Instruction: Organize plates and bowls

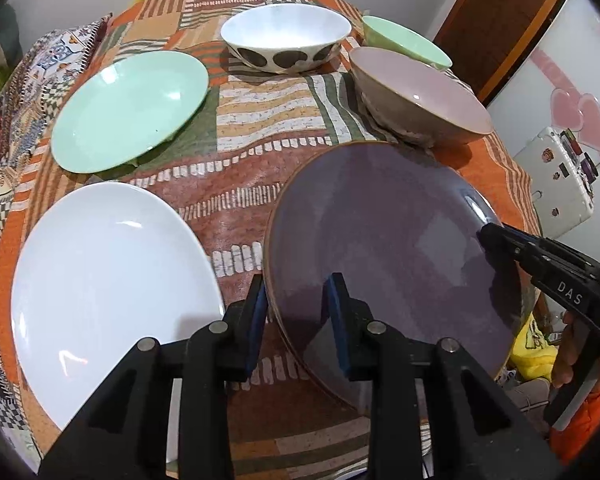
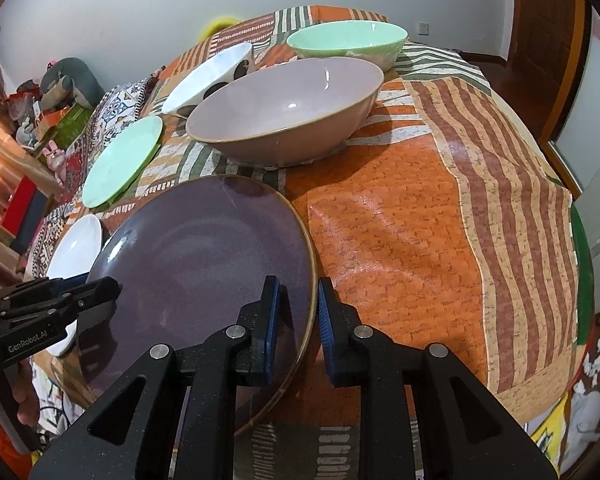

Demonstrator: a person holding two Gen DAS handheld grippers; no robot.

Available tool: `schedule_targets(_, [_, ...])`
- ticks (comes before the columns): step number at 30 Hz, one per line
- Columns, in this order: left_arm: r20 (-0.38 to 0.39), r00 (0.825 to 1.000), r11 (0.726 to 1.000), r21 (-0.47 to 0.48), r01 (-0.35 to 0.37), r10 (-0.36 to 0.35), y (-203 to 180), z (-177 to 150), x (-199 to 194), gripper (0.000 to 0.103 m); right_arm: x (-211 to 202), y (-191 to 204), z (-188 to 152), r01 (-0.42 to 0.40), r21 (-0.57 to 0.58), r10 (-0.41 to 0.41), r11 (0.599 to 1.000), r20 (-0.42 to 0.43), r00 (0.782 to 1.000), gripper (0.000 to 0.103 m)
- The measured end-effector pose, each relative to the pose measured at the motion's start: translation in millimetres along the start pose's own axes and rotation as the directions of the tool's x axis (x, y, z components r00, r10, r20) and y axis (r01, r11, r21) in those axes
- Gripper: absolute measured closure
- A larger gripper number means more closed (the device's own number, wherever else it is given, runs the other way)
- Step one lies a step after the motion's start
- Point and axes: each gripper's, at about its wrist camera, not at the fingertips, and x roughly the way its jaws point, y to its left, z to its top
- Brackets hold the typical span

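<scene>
Since too wide and flat for one steady pinch, taken at two opposite edges: round purple glazed plate with a thin tan rim (image 1: 380,232), near the front edge of the table, close to the person.

Right gripper (image 2: 296,296) astride the plate's right rim, one blue pad over the glaze and one outside, closed to a narrow slot on that rim. Left gripper (image 1: 296,292) astride the left rim in the same way, jaws only slightly parted; cannot tell whether those pads actually press. Both angled steeply down, probably so as to bite the thin edge and carry the plate level onto a stack.

Just left of it, well within reach: large white oval plate (image 1: 100,280), a likely base or partner for stacking. Farther back on the left: pale green shallow plate (image 1: 128,112). Along the far side, grouped as bowls: white bowl with dark round spots (image 1: 288,32), dusty pink bowl with a brown outside (image 1: 420,92), mint green bowl (image 1: 404,40).

Underneath: glossy patchwork tablecloth in orange, brown and cream stripes (image 2: 380,240), slick-looking. Around: plain white wall (image 2: 100,8), brown wooden door (image 2: 540,20), soft toys and clutter (image 2: 60,80) at the left.
</scene>
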Motion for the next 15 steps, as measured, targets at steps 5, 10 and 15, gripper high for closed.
schedule_targets(5, [0.051, 0.998, 0.998, 0.038, -0.042, 0.040, -3.2, -1.1, -16.1, 0.074, -6.5, -1.0, 1.2, -0.001, -0.003, 0.001, 1.000, -0.002, 1.000, 0.084])
schedule_targets(10, [0.092, 0.994, 0.998, 0.011, -0.057, 0.056, 3.6, -0.6, -34.7, 0.073, -20.3, 1.1, 2.7, 0.001, -0.002, -0.001, 1.000, 0.023, 1.000, 0.082])
schedule_targets(15, [0.163, 0.983, 0.996, -0.012, -0.086, 0.087, 13.6, -1.4, -64.1, 0.069, -40.9, 9.0, 6.6, -0.001, -0.021, 0.003, 1.000, 0.078, 0.997, 0.071])
